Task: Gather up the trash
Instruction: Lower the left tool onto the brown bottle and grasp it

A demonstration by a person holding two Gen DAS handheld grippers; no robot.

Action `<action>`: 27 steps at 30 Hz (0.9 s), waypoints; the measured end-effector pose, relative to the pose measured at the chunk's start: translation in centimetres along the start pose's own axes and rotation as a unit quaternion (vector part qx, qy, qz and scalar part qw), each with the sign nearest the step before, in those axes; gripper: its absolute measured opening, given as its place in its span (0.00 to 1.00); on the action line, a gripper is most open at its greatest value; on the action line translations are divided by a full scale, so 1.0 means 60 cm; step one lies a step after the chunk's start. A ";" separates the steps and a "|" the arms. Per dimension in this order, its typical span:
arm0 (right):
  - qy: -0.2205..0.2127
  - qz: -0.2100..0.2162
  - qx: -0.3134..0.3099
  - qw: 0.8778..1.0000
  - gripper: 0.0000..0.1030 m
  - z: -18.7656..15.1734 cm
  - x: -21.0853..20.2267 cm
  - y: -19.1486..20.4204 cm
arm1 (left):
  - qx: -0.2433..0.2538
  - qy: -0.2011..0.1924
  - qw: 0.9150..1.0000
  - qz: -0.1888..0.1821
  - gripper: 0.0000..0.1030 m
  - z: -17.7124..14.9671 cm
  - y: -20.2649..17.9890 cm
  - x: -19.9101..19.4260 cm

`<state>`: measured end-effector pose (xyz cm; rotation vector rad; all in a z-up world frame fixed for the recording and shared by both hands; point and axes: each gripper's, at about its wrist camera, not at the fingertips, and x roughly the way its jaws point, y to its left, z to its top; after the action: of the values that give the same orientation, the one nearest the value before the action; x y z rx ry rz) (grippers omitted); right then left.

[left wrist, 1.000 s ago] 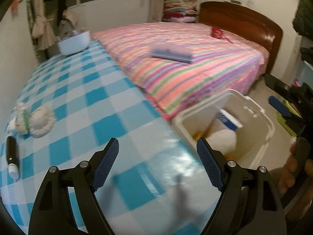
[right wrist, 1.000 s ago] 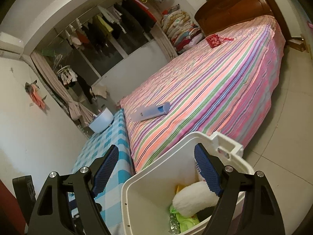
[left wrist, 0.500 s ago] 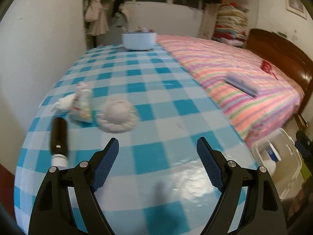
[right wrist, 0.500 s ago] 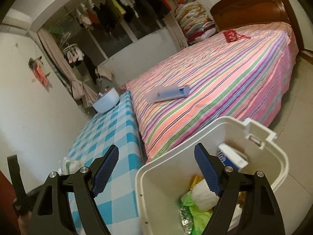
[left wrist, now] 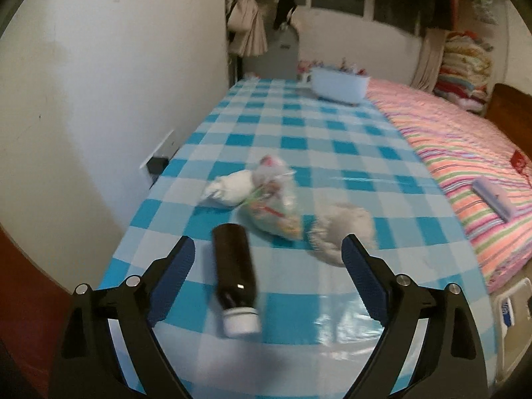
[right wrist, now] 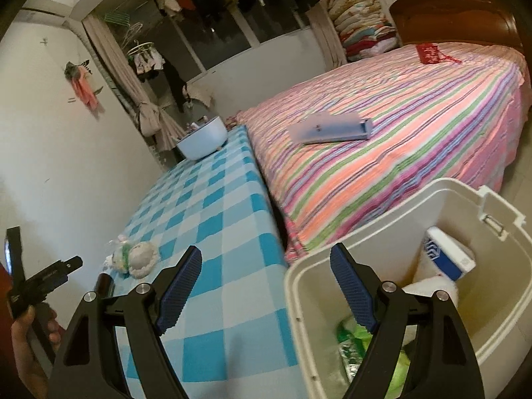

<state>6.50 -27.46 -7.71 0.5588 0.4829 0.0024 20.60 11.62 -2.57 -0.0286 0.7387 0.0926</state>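
The left gripper [left wrist: 267, 262] points down at the worktop [left wrist: 299, 133], and its fingers [left wrist: 178, 266] have just been opening wider; they are spread far apart and hold nothing. A dark bottle [left wrist: 236, 272] with a white cap lies on its side between them, but the fingers do not touch it. I think the fingers are wide so they can go around the bottle, which looks like the next bit of trash to pick up. Just past the bottle lie a clear bag [left wrist: 276, 206] with bright scraps in it, a white crumpled wad [left wrist: 229, 186] and a grey fluffy lump [left wrist: 342, 229]. They sit close together, and some of them touch. The right gripper [right wrist: 266, 286] hangs over the near edge of a white bin [right wrist: 365, 232] that stands beside the worktop. Its fingers [right wrist: 352, 286] are open too and hold nothing. The bin has some trash in it: a green bag [right wrist: 352, 335], a blue and white box [right wrist: 445, 256] and something white and soft [right wrist: 429, 289]. I think the bin is kept close so the trash has a short way to go. The worktop has a shiny blue and white checked cloth. Far past the bottle a white bowl [left wrist: 339, 84] stands at the other end. A bed [right wrist: 399, 133] with a pink striped cover is right beside the worktop. Clothes hang by the window.
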 end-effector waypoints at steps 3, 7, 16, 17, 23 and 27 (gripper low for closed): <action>0.001 0.016 -0.019 1.000 0.75 0.004 0.019 0.023 | -0.009 0.020 1.000 0.005 0.86 0.004 0.017 0.028; -0.007 0.037 -0.064 0.997 0.75 0.016 0.050 0.070 | -0.016 0.052 0.998 0.005 0.86 -0.002 0.033 0.065; -0.002 0.077 -0.123 0.989 0.75 0.037 0.111 0.171 | -0.029 0.100 0.995 0.010 0.86 -0.014 0.053 0.120; 0.002 0.081 -0.131 0.988 0.75 0.037 0.121 0.184 | -0.028 0.105 0.994 0.010 0.86 -0.016 0.053 0.125; 0.027 0.098 -0.161 0.982 0.75 0.048 0.162 0.245 | -0.026 0.120 0.992 0.006 0.81 -0.023 0.053 0.147; 0.048 0.104 -0.177 0.978 0.75 0.044 0.187 0.280 | -0.022 0.132 0.991 -0.004 0.53 -0.030 0.053 0.163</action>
<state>19.77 -13.05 -2.15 0.2574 0.5030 0.3110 26.27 15.39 -10.47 -0.0870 1.0016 0.0982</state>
